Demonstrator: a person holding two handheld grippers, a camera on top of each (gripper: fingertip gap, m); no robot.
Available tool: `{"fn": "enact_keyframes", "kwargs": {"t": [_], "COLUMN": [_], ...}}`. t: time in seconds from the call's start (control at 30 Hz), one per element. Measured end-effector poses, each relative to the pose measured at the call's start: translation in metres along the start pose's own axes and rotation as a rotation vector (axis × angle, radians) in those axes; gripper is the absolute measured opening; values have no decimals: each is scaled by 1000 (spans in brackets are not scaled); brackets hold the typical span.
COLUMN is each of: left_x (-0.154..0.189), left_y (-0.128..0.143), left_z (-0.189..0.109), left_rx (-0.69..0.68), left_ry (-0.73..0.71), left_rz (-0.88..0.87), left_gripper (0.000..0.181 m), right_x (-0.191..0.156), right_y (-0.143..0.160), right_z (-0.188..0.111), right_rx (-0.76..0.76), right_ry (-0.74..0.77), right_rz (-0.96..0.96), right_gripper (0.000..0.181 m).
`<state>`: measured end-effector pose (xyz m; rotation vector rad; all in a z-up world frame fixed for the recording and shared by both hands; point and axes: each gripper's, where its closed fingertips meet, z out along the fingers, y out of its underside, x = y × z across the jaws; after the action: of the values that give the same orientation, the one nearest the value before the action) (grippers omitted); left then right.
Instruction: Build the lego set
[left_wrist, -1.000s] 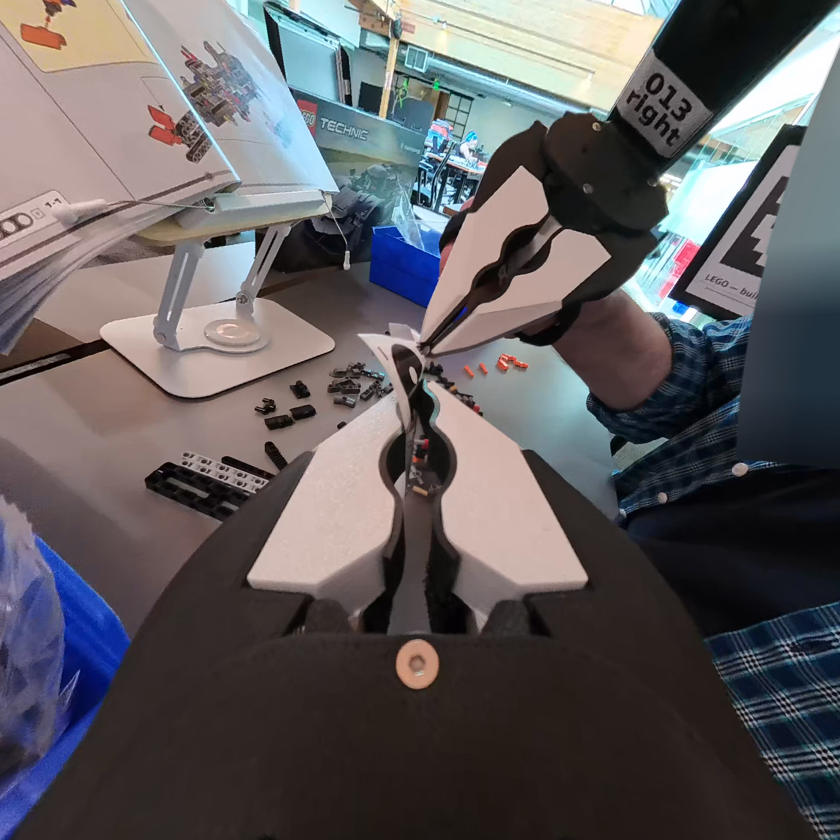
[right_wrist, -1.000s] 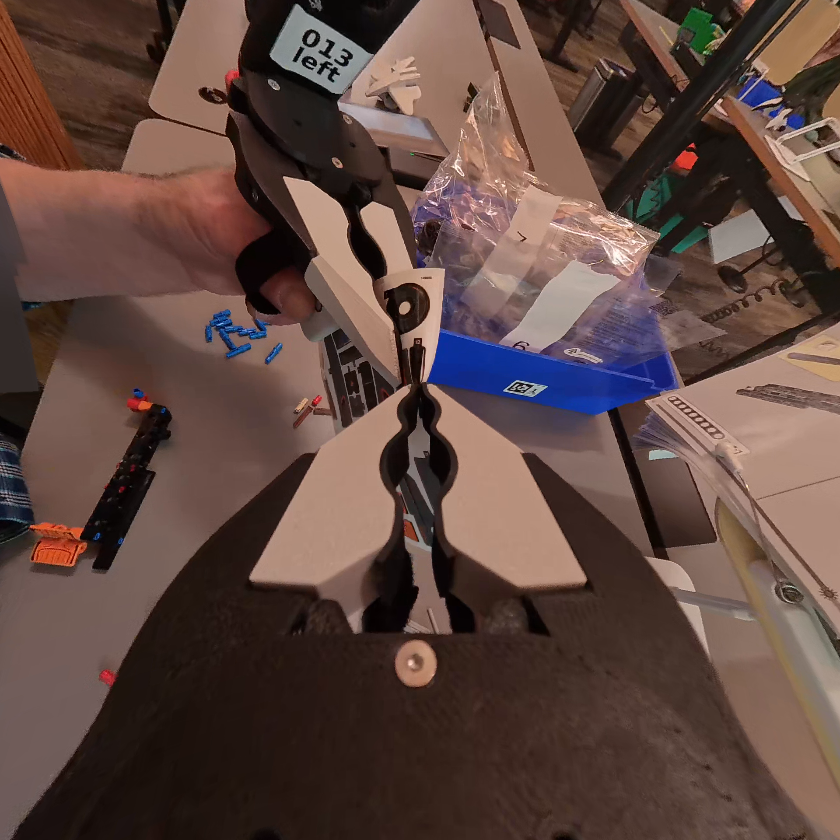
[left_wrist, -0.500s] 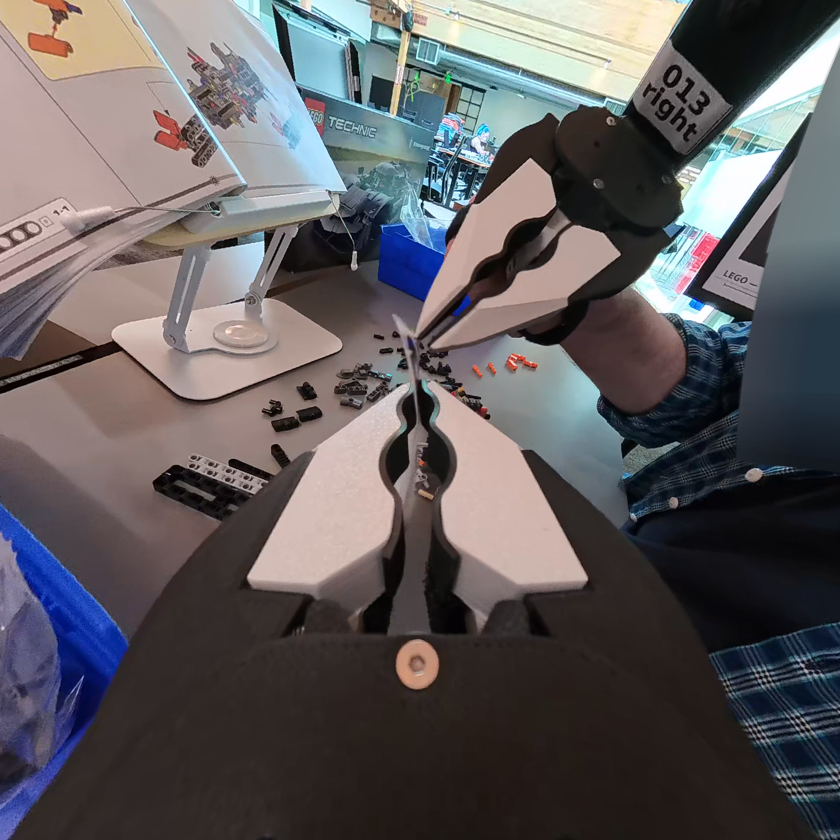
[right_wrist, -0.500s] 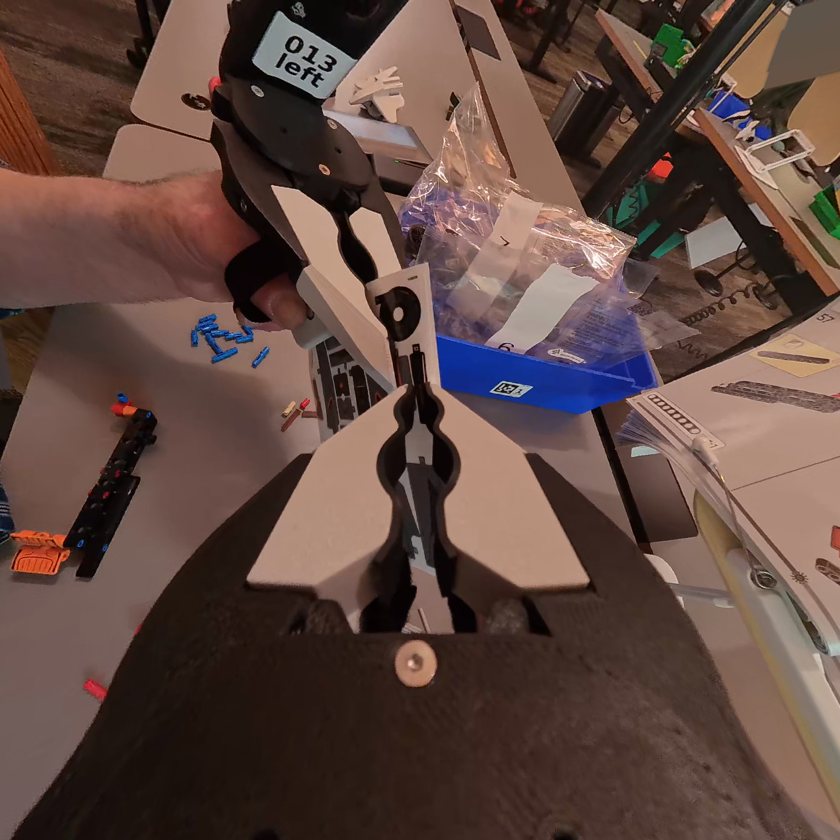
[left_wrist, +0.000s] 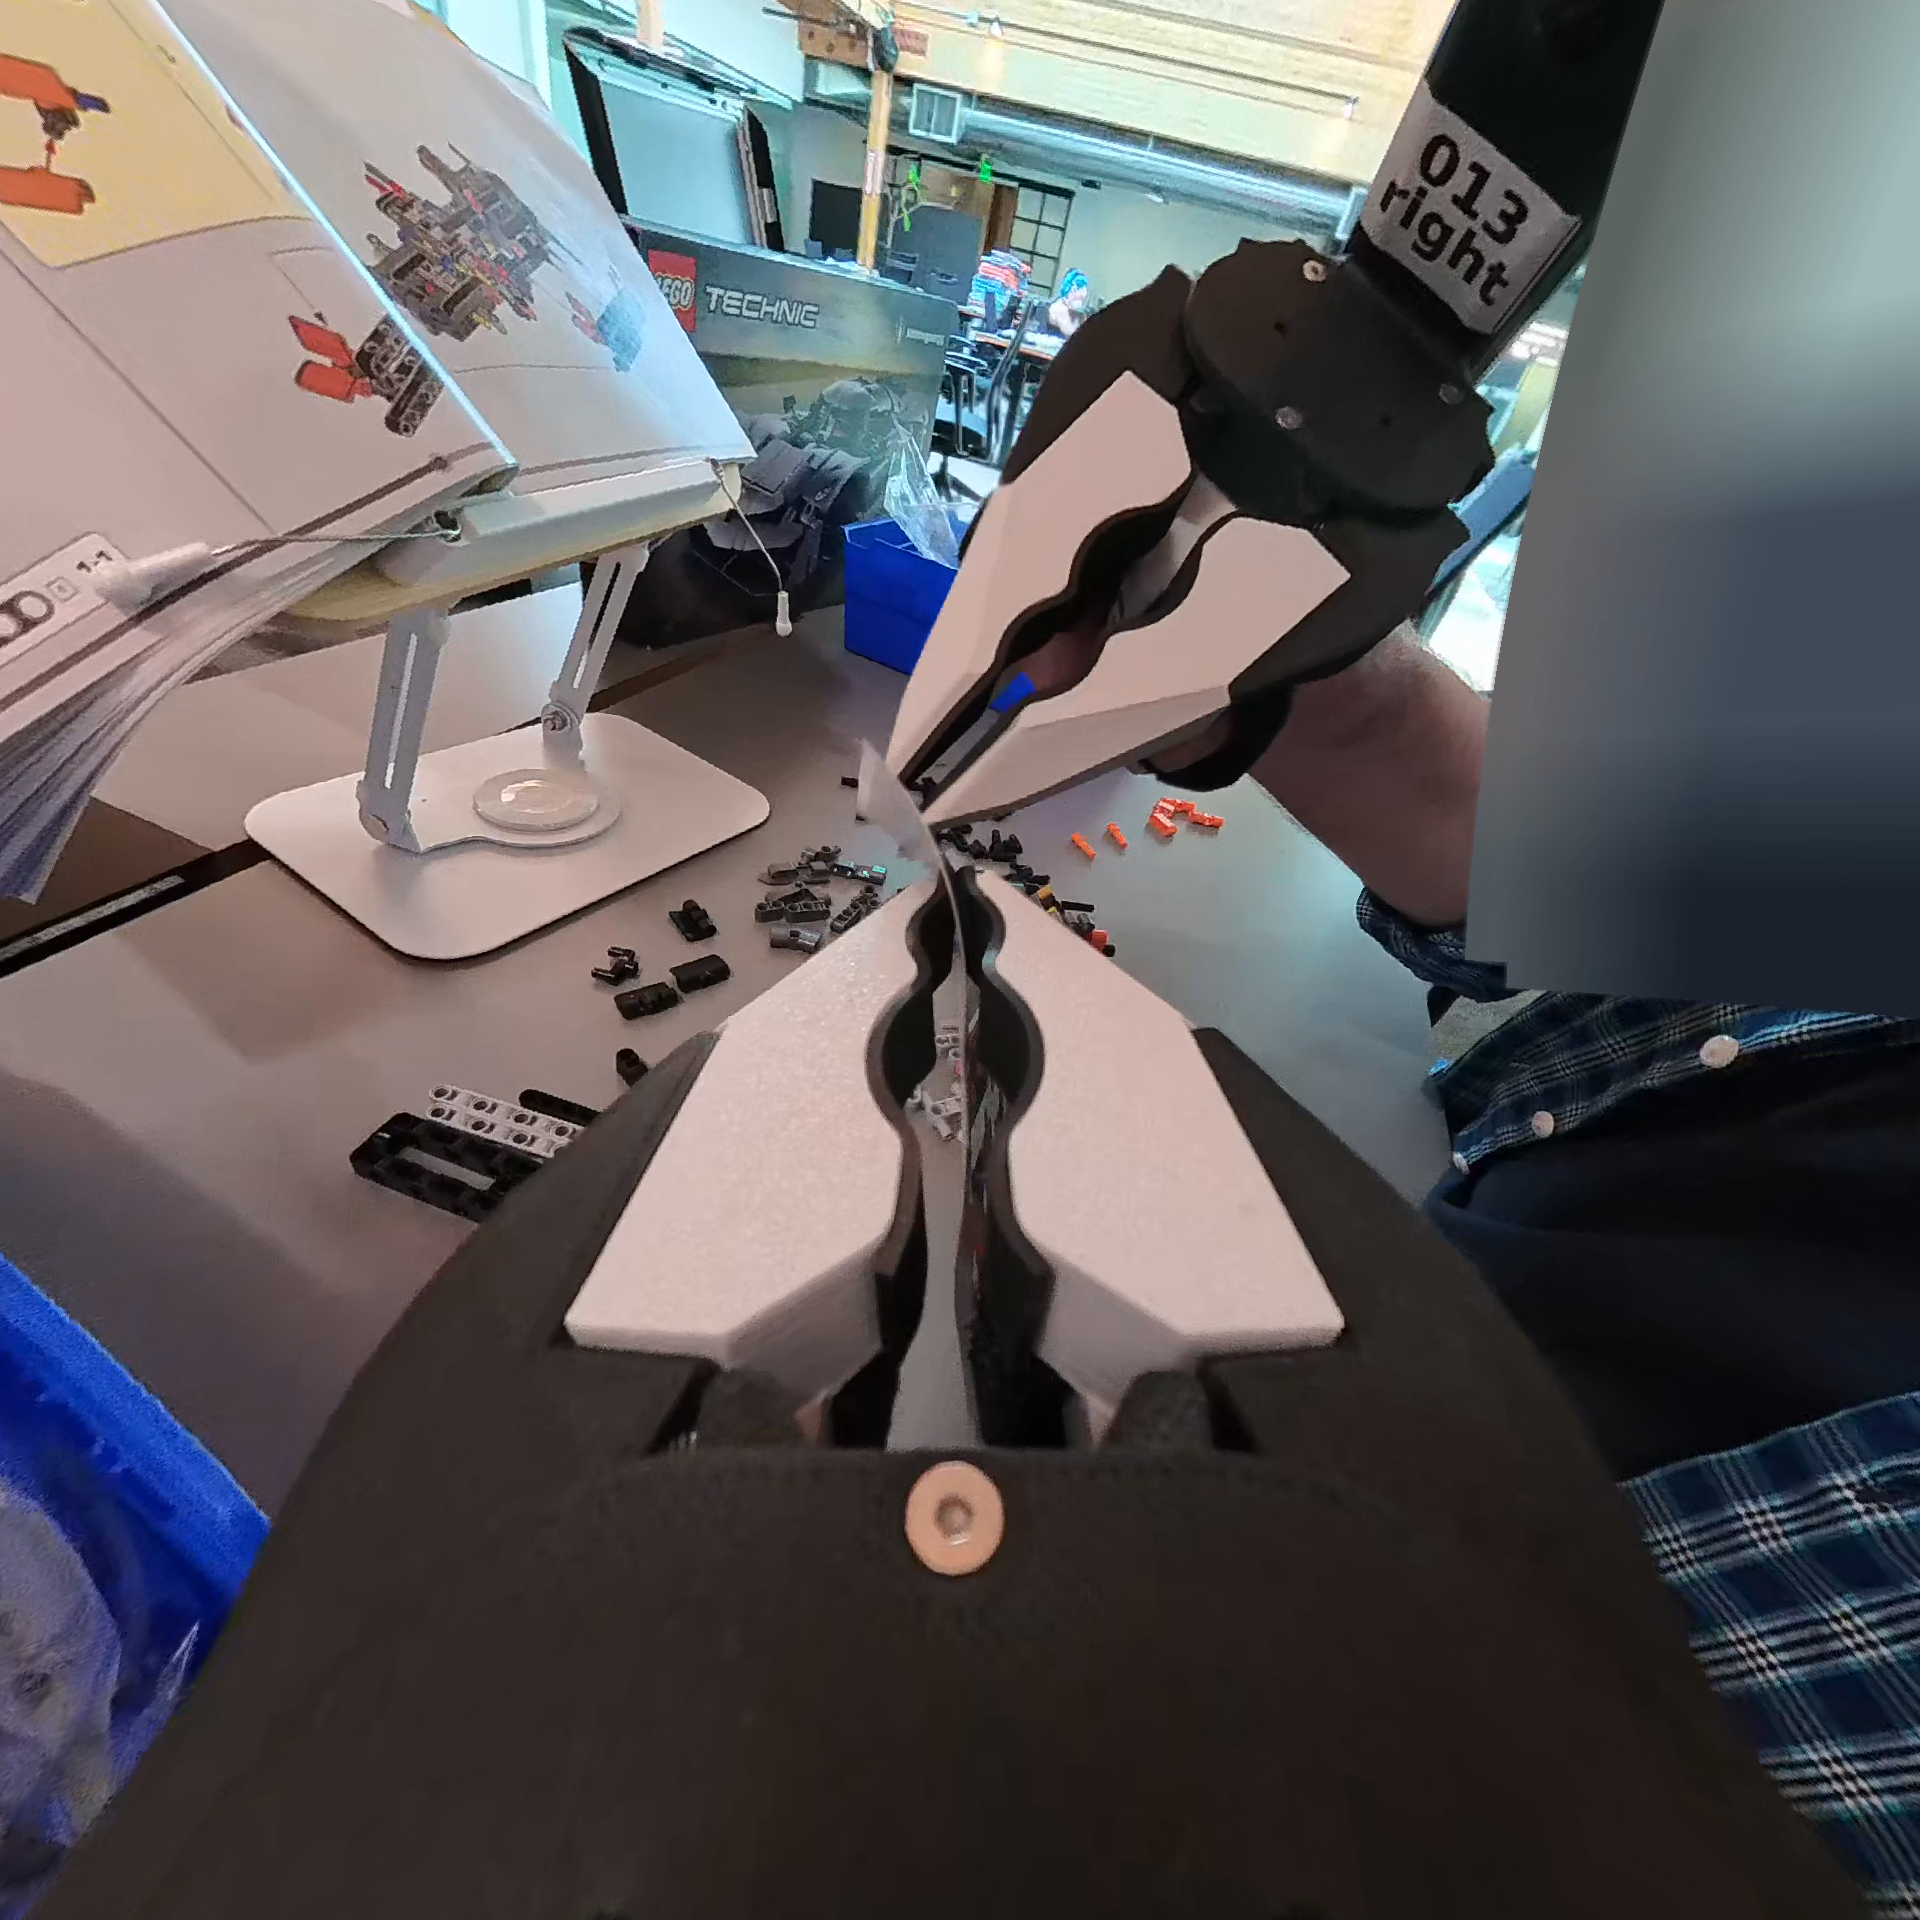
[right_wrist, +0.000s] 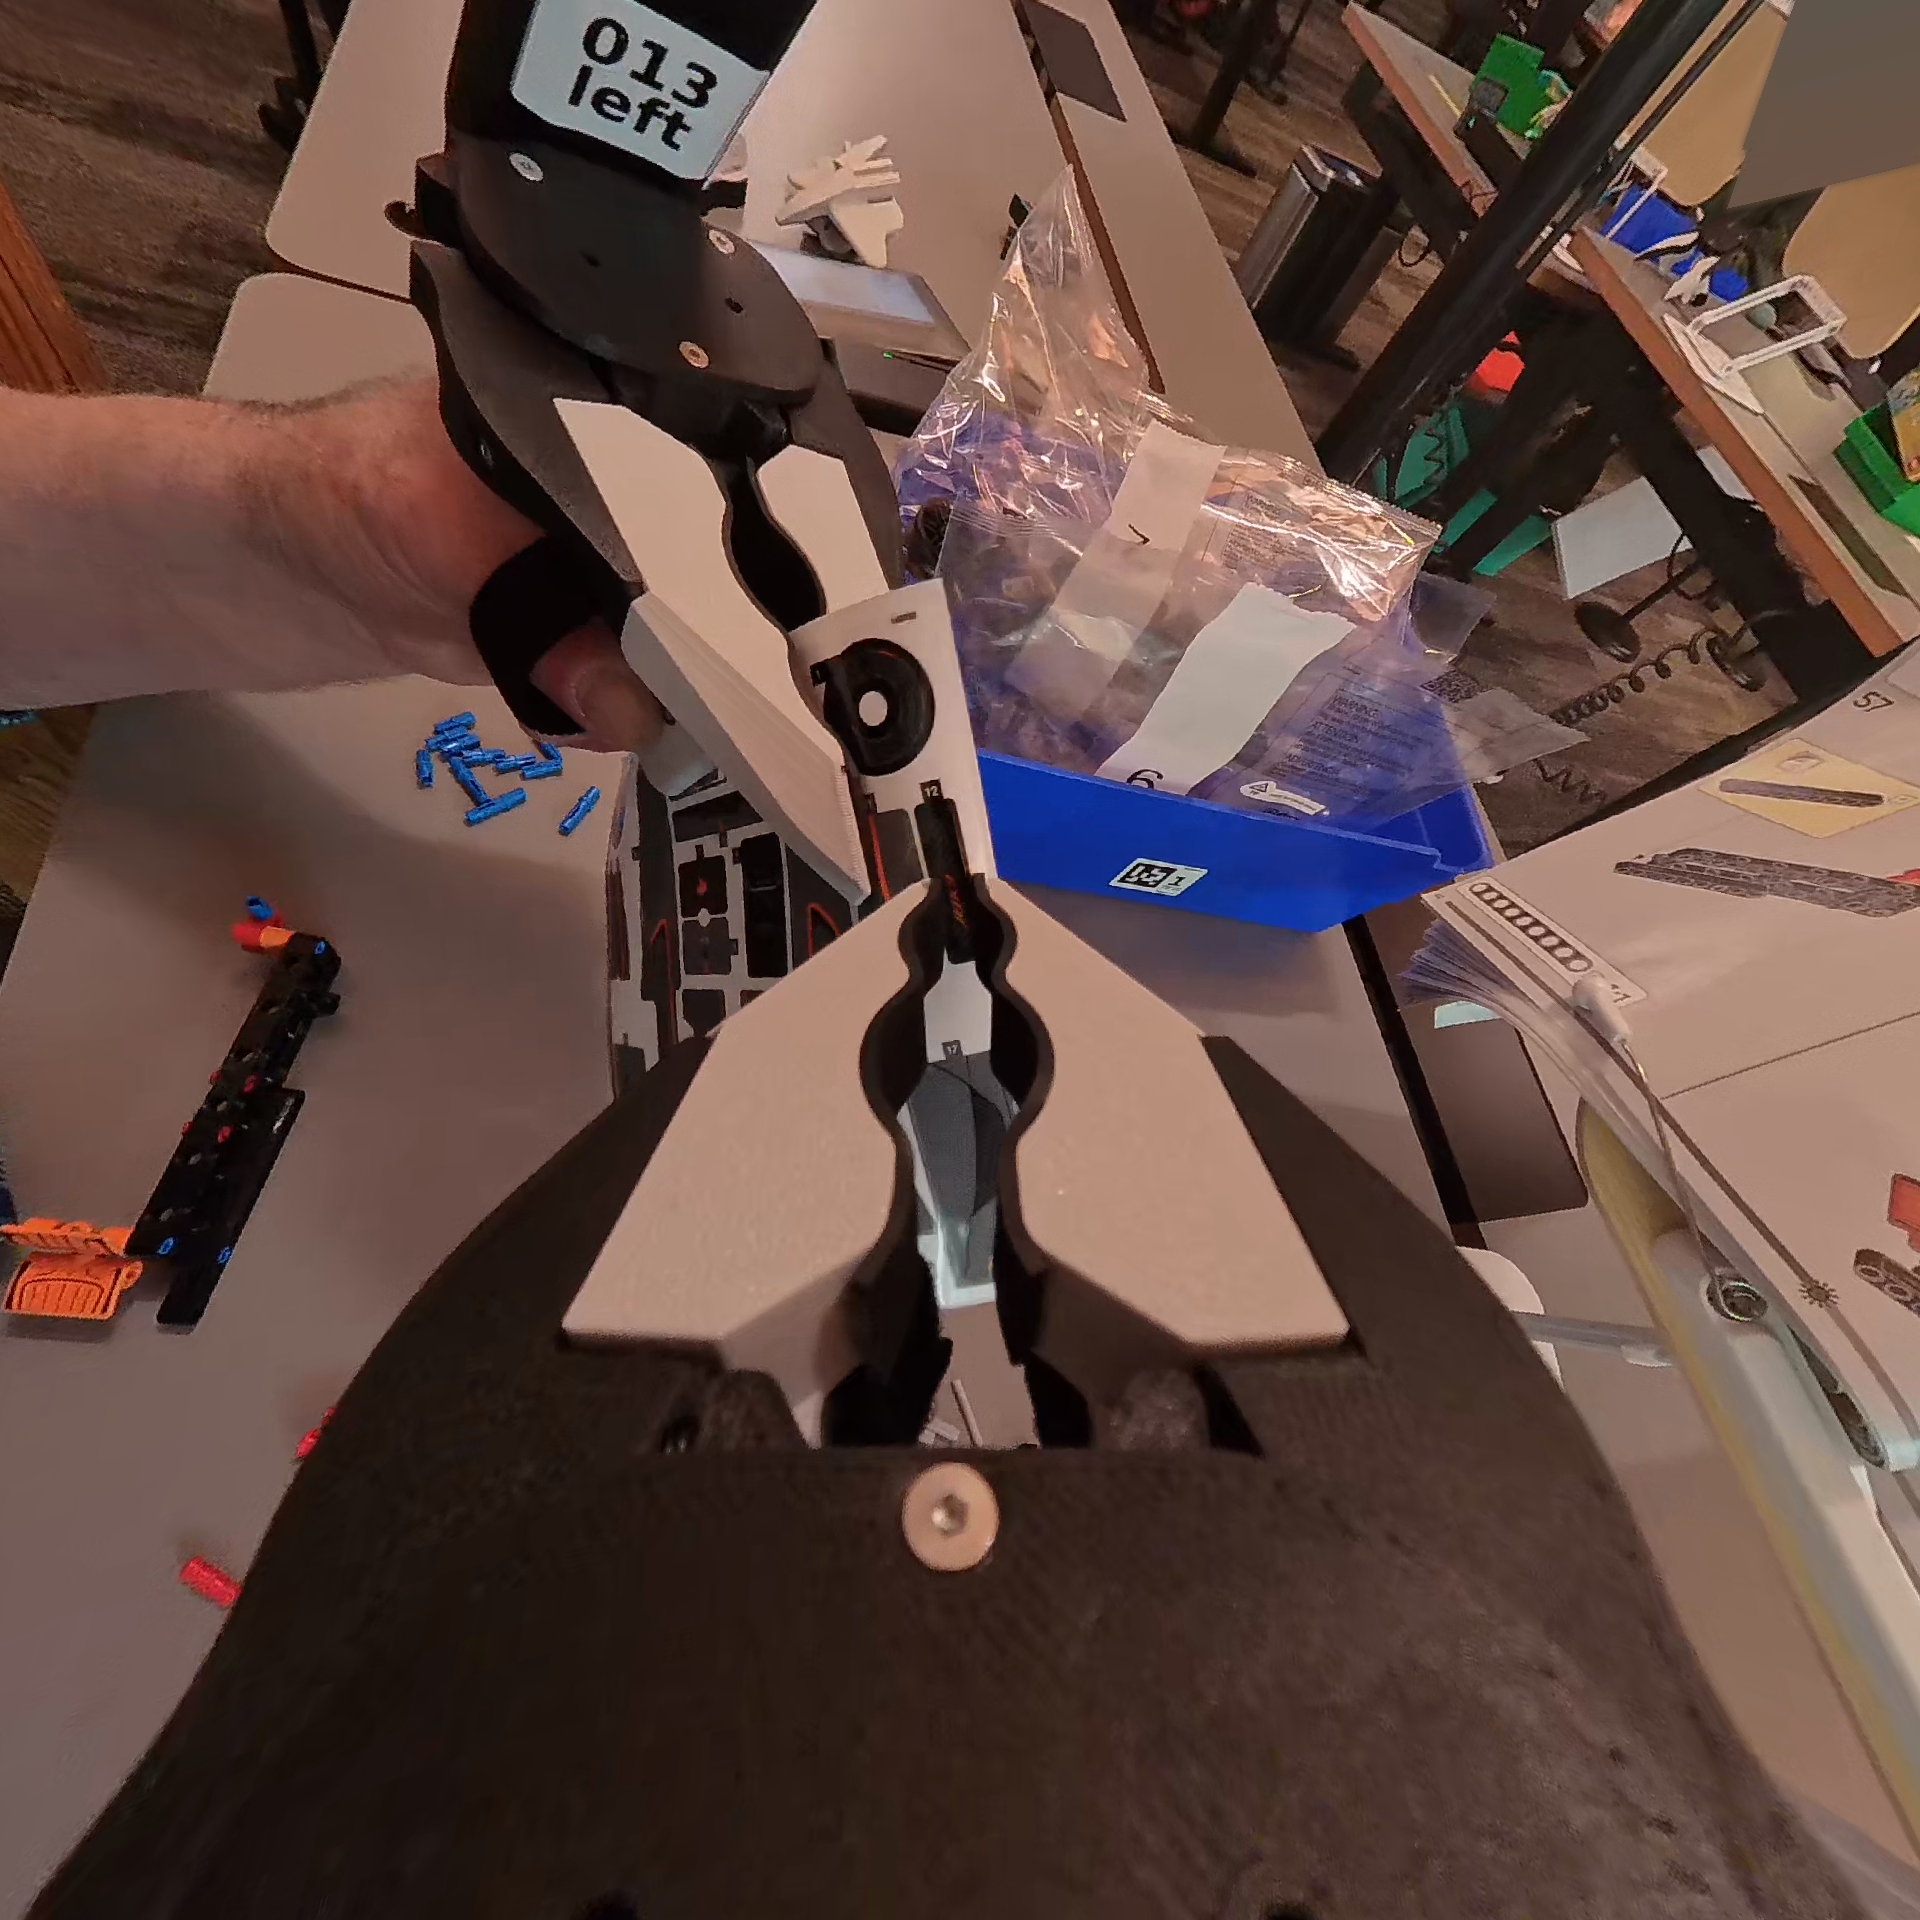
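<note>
A white sticker sheet (right_wrist: 883, 707) with black stickers is held in the air between both grippers. My left gripper (left_wrist: 961, 883) is shut on it, and in the left wrist view the sheet (left_wrist: 904, 810) shows edge-on, rising from the fingertips. My right gripper (right_wrist: 956, 894) is shut on a narrow black sticker strip (right_wrist: 940, 842) on the sheet. The right gripper (left_wrist: 909, 784) meets the sheet's top edge from the upper right. The left gripper (right_wrist: 857, 873) comes down from the upper left. A black Technic assembly (right_wrist: 239, 1091) with an orange end (right_wrist: 73, 1262) lies on the table at the left.
An open instruction book (left_wrist: 312, 343) rests on a white stand (left_wrist: 499, 831). Loose grey and black parts (left_wrist: 821, 894), a black frame (left_wrist: 457, 1143) and orange bits (left_wrist: 1174, 821) lie on the table. A blue bin (right_wrist: 1226, 862) holds plastic bags (right_wrist: 1195, 582); blue pins (right_wrist: 488, 758) lie nearby. Left and right tips are no more than a few centimetres apart.
The sheet has turned edge-on in the left wrist view. It now reaches deeper between the right gripper's fingers. Both grippers stay shut and have drawn slightly closer together.
</note>
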<state>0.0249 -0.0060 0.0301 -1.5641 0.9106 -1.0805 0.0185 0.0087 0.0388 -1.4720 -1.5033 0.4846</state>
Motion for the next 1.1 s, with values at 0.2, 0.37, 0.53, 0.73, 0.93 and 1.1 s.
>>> {"fn": "enact_keyframes", "kwargs": {"t": [0.2, 0.37, 0.53, 0.73, 0.93, 1.1], "left_x": [5, 7, 4, -3, -3, -6], "left_y": [-2, -2, -2, -2, -2, -2], "left_z": [1, 2, 3, 3, 4, 4], "left_rx": [-1, 5, 3, 4, 3, -7], "left_ry": [10, 21, 6, -20, -19, -41], "left_rz": [45, 45, 33, 7, 2, -3], "left_gripper": [0, 0, 0, 0, 0, 0], "right_x": [0, -3, -2, -5, -5, -6], "right_y": [-2, -1, -3, -4, -5, -9], "right_z": [-3, -3, -7, -10, -12, -15], "right_rx": [26, 18, 27, 28, 40, 74], "right_ry": [-35, -41, -39, -58, -50, -82], "right_rz": [32, 18, 19, 27, 29, 81], "right_gripper": [0, 0, 0, 0, 0, 0]}}
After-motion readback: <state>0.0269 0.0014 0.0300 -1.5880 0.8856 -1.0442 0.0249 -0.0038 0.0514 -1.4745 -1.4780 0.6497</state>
